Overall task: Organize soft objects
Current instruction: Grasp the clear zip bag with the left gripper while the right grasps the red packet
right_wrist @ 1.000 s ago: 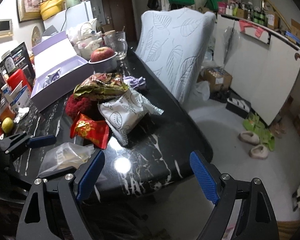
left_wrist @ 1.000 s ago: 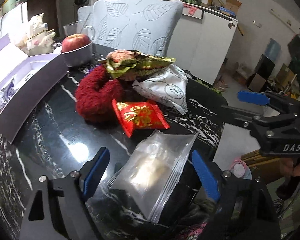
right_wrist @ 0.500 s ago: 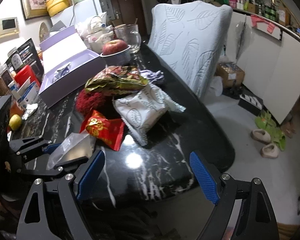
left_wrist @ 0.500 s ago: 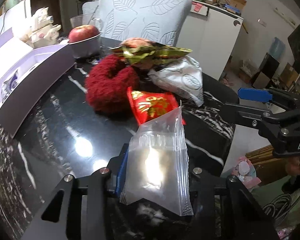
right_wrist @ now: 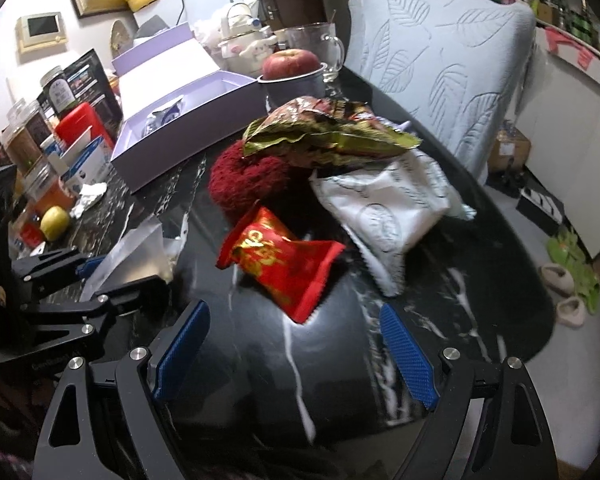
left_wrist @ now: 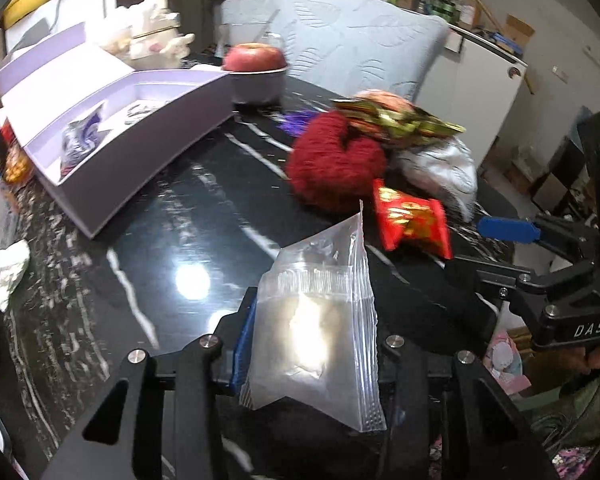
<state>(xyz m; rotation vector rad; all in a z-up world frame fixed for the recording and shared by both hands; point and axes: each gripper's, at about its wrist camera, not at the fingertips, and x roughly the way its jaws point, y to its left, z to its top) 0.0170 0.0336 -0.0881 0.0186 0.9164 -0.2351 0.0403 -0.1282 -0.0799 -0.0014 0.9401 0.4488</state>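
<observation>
Pinching a clear plastic zip bag (left_wrist: 316,320) above the black marble table's (left_wrist: 204,216) near edge, the left gripper (left_wrist: 312,344) is faced by a red foil packet (right_wrist: 280,260), a crimson fluffy ring (right_wrist: 248,180) and an open lilac cardboard box (left_wrist: 112,136); the right gripper (right_wrist: 296,352) is spread, empty.

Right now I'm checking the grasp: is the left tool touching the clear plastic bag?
Touching. In the left wrist view the left tool is shut on the clear plastic bag, its blue pad pressed against the bag's side.
</observation>
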